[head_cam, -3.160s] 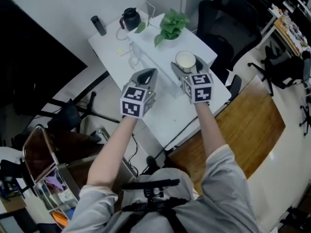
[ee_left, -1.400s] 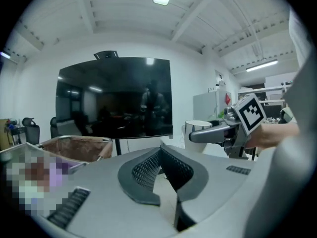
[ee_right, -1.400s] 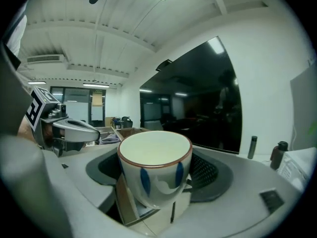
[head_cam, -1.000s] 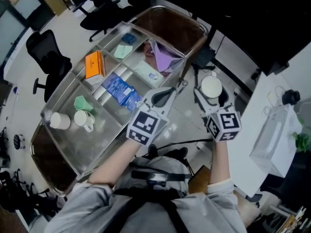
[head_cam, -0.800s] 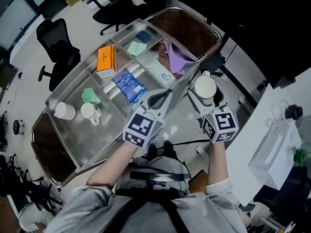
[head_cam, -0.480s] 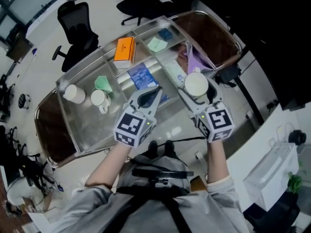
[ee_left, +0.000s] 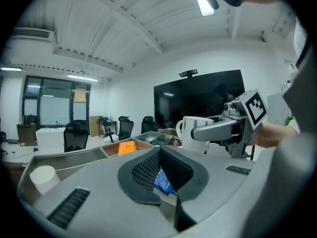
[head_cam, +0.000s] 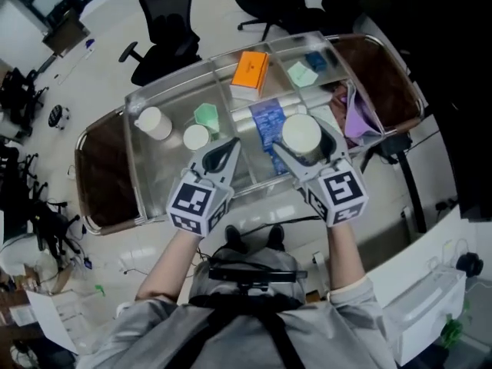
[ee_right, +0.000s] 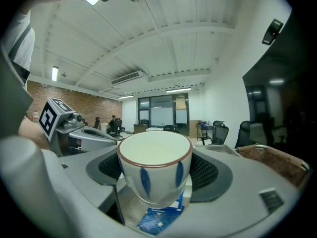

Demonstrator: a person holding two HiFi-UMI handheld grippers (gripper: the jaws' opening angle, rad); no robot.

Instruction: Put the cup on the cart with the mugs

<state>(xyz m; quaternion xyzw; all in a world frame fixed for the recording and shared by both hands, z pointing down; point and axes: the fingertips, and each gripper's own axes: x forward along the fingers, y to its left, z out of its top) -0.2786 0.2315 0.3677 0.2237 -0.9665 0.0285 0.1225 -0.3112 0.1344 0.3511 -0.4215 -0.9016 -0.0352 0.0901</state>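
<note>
A white cup [head_cam: 301, 133] with a brown rim and blue strokes [ee_right: 154, 170] is clamped between the pads of my right gripper [head_cam: 304, 143], held upright over the middle of the steel cart tray [head_cam: 154, 198]. In the tray's left section stand a white mug [head_cam: 154, 121], a second white mug [head_cam: 195, 137] and a green cup [head_cam: 206, 115]. My left gripper [head_cam: 221, 157] hovers beside those mugs with its pads [ee_left: 148, 168] pressed together and nothing held. From the left gripper view the held cup [ee_left: 194, 133] shows to the right and one white mug [ee_left: 43, 175] to the left.
The tray also holds an orange box [head_cam: 250, 74], a blue packet [head_cam: 267, 120], a green pad [head_cam: 302, 74] and a purple cloth [head_cam: 356, 120]. Office chairs [head_cam: 165, 6] stand beyond the cart. A white table [head_cam: 430, 314] is at lower right.
The view has swung from the white table to the cart. Both grippers have travelled over the cart tray, the right one carrying the cup, and the mugs now lie just ahead of the left gripper.
</note>
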